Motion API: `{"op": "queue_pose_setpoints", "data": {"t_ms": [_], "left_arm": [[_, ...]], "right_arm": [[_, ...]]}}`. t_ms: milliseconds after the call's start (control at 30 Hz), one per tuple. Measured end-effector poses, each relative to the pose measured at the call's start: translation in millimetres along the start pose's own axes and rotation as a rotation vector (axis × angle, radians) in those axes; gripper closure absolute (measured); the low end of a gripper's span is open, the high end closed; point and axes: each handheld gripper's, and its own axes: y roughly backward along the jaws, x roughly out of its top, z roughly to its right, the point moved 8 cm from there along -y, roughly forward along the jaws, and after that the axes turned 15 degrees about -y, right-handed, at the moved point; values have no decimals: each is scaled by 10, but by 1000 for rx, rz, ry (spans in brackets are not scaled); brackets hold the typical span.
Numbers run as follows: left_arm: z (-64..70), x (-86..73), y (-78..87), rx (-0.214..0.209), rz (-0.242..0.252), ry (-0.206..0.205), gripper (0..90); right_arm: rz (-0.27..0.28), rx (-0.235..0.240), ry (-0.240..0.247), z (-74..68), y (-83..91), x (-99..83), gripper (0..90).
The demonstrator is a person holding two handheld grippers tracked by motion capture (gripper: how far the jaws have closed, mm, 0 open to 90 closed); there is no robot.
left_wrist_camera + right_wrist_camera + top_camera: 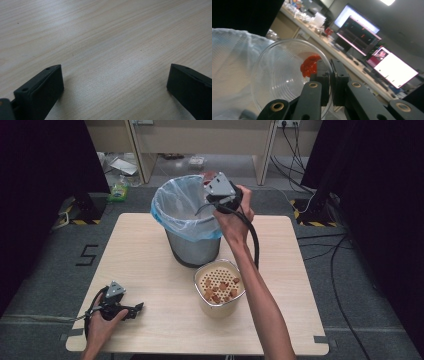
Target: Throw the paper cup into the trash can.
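The right gripper (212,182) is raised over the bin (187,220) at about 12 o'clock on the surface (150,250), its jaws clamped on the rim of a clear plastic cup (287,77). In the right gripper view the cup lies tipped on its side with its mouth toward the camera, and a red residue (310,65) clings to the inner wall near the bottom. The pale blue bin liner (234,75) lies just behind and below the cup, so the step in hand looks like emptying or dropping the cup into the bin.

To do that well, I would keep the cup's mouth inside the ring of the liner before letting go or tipping further, because the gripper sits near the bin's 2 o'clock edge and anything released there could slide down outside. The cup wall is thin and will flex, so the pinch should stay firm but not crush it. If only the residue is to go in, tilt the mouth downward and hold; being sticky, it may need a shake.

The left gripper (120,306) rests at about 7 o'clock on the surface, jaws spread wide with bare wood between them. A perforated strainer bowl (219,287) with brown bits stands at 5 o'clock of the bin, well clear of the drop
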Motion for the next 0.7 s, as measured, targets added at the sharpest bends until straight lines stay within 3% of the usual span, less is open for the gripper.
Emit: {"op": "queue_pose_setpoints", "data": {"t_ms": [233, 300, 333, 367, 400, 433, 567, 700], "left_arm": [[3, 1, 1, 2, 2, -1, 1], [4, 1, 1, 2, 2, -1, 0], [4, 1, 1, 2, 2, -1, 0], [4, 1, 2, 2, 3, -1, 0], [4, 0, 2, 2, 3, -1, 0], [5, 0, 2, 2, 3, 0, 0], [5, 0, 3, 2, 3, -1, 0], [5, 0, 3, 2, 3, 0, 0]], "right_arm": [[-81, 53, -1, -184, -203, -121, 840], [-124, 73, -39, -231, -281, -178, 668], [-124, 73, -39, -231, -281, -178, 668], [-140, 68, -69, -220, -302, -199, 564], [-140, 68, -69, -220, -302, -199, 564], [-159, 73, -123, -186, -301, -226, 504], [-162, 61, -153, -74, -246, -247, 456], [-200, 57, -177, 95, -132, -315, 407]]}}
